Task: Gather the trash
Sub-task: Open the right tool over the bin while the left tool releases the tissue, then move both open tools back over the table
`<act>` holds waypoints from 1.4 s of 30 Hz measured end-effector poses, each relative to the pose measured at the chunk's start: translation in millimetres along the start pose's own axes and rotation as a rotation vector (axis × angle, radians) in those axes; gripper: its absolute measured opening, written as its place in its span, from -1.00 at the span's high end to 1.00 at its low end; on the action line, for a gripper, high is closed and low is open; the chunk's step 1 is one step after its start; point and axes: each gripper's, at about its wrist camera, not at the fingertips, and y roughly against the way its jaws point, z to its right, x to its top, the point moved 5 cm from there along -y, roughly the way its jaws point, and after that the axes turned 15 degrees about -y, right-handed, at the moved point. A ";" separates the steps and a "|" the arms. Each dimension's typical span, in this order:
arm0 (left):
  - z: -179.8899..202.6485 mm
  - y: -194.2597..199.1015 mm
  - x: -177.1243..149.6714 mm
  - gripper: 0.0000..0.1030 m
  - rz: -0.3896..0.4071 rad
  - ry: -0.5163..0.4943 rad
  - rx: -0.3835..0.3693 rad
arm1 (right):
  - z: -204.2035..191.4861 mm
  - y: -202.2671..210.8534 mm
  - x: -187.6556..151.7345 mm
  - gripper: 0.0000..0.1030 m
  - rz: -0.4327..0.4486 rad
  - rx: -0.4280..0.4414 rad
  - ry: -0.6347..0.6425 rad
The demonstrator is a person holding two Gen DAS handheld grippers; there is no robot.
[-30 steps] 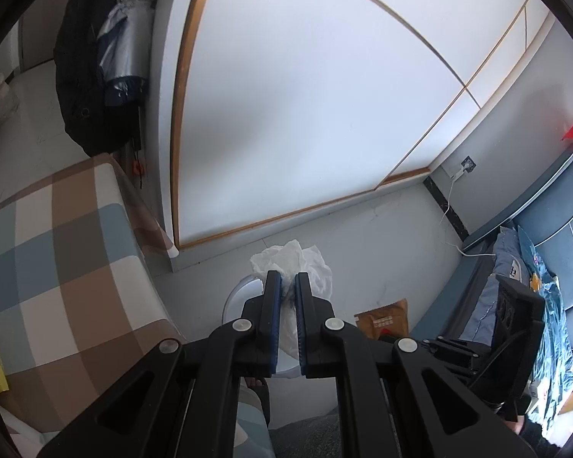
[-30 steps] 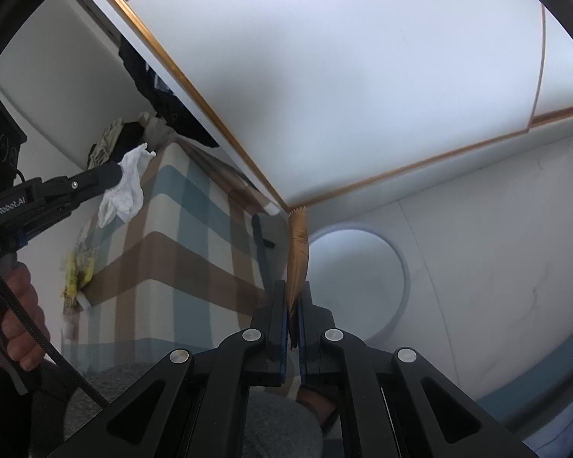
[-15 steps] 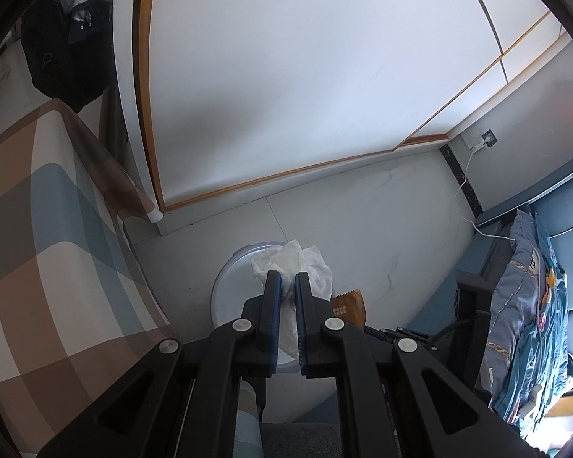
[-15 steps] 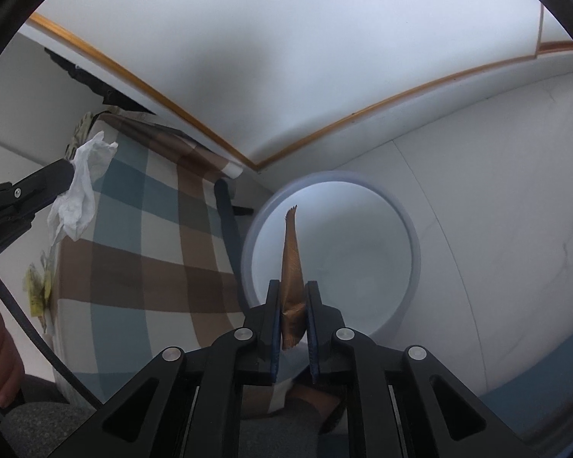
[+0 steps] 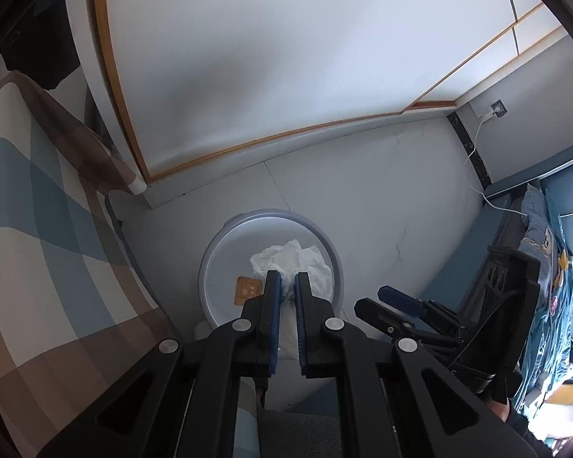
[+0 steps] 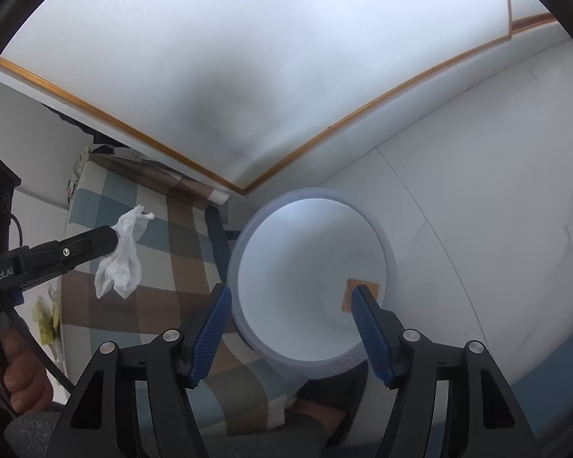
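A round white bin (image 5: 210, 267) is being viewed from above by both wrist cameras, and it serves as the landmark here. It is standing on the pale floor (image 5: 382, 191), just beside a checked bedspread (image 5: 38, 229) and near the base of a white wardrobe door edged in wood trim (image 5: 248, 57).

A crumpled white tissue (image 5: 298, 263) is being clamped between the blue pads of the left gripper (image 5: 285, 278), whose jaws are drawn together on it. In the left wrist view the tissue is being held over the bin's opening; in the right wrist view the same tissue (image 6: 124, 255) is seen dangling from the left gripper (image 6: 112, 238) to the side of the bin (image 6: 387, 240), in front of the bedspread (image 6: 164, 259). How high it is being held above the rim cannot be told.

The right gripper (image 6: 290, 297) is being held with its jaws spread wide apart and nothing between them, directly above the bin's mouth. It is also seen from the side in the left wrist view (image 5: 382, 297), just beside the bin.

A small brown wrapper (image 6: 357, 292) is lying flat on the bottom of the bin, close to the wall; in the left wrist view the wrapper (image 5: 246, 290) is partly hidden behind the left finger.

A blue sofa (image 5: 569, 175) draped with patterned cloth is standing well apart from the bin.
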 end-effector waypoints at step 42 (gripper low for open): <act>-6.1 0.2 -10.4 -0.12 -0.047 0.031 0.070 | -6.1 39.7 -16.1 -0.69 0.084 -0.011 -0.075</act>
